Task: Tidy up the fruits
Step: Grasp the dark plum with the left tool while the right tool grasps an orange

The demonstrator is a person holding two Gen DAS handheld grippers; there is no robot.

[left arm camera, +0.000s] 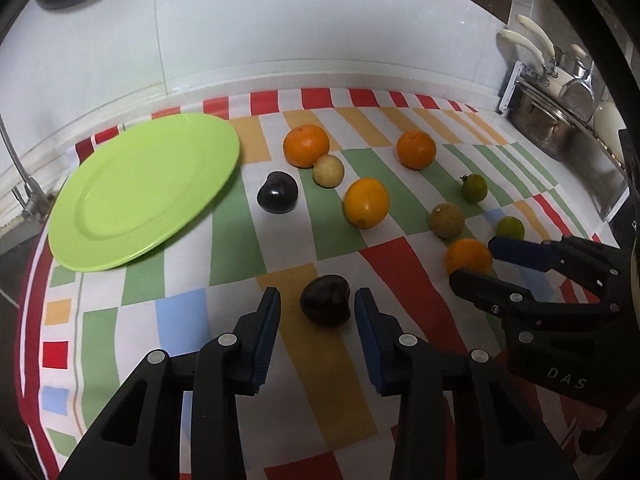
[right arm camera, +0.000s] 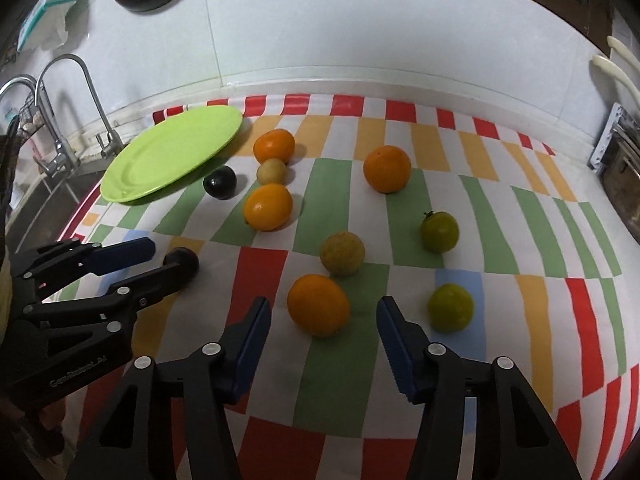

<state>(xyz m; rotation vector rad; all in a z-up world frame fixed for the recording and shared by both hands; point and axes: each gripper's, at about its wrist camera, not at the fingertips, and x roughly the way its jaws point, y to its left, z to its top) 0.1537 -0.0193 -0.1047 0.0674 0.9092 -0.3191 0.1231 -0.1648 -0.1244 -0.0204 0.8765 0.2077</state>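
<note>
A lime-green plate lies at the back left of the striped cloth; it also shows in the right wrist view. Several oranges, green and brownish fruits and two dark plums lie loose on the cloth. My left gripper is open, its fingers on either side of a dark plum without touching it; this gripper and plum also show in the right wrist view. My right gripper is open around an orange; this gripper and orange also show in the left wrist view.
A second plum, three more oranges and small green and tan fruits are scattered mid-cloth. A sink with taps is at the left, a metal pot rack at the right, a white wall behind.
</note>
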